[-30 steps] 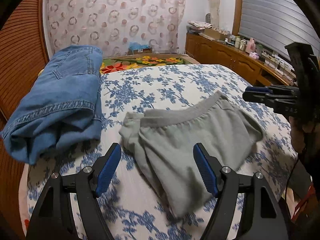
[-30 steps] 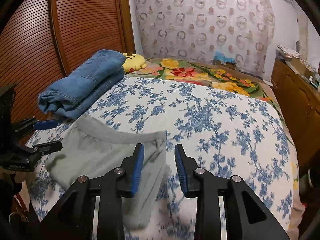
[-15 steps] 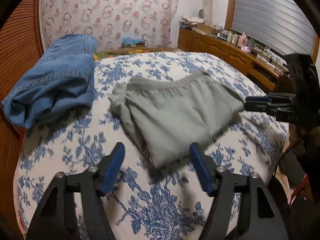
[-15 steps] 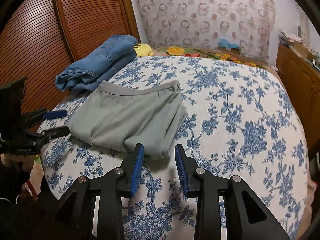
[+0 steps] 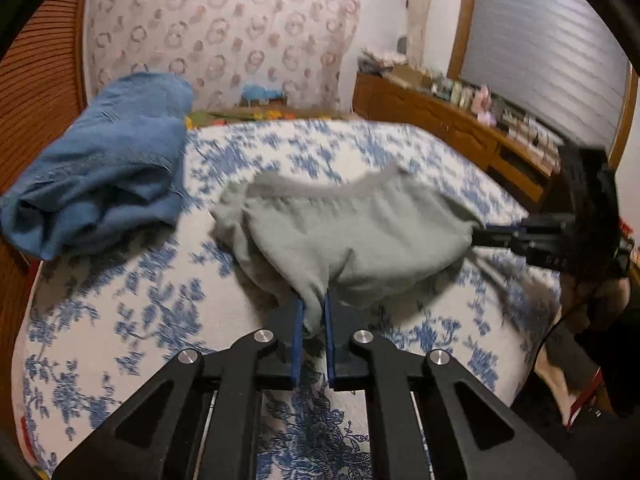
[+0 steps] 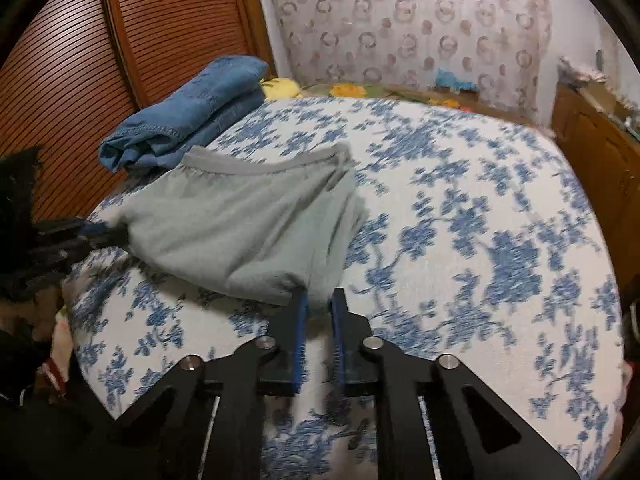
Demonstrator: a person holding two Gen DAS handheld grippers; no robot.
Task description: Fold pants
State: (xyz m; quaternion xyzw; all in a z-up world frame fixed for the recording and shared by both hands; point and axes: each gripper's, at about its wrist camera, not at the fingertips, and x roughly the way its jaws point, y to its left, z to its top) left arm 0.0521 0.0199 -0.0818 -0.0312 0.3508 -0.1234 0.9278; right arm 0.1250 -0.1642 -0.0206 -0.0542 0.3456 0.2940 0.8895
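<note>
We see a bed (image 6: 480, 208) in a blue-flowered cover. Behind it hangs a ring-patterned curtain (image 5: 224, 28). Louvred wooden doors (image 6: 160, 28) stand left, a wooden dresser (image 5: 440, 120) right.

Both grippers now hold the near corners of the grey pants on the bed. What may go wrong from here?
1. The left gripper and right gripper pinch only small corners of the grey pants; the cloth may slip out when lifted.
2. The folded layers may fall open.
3. The folded jeans lie close by; the moving cloth may disturb them.
</note>
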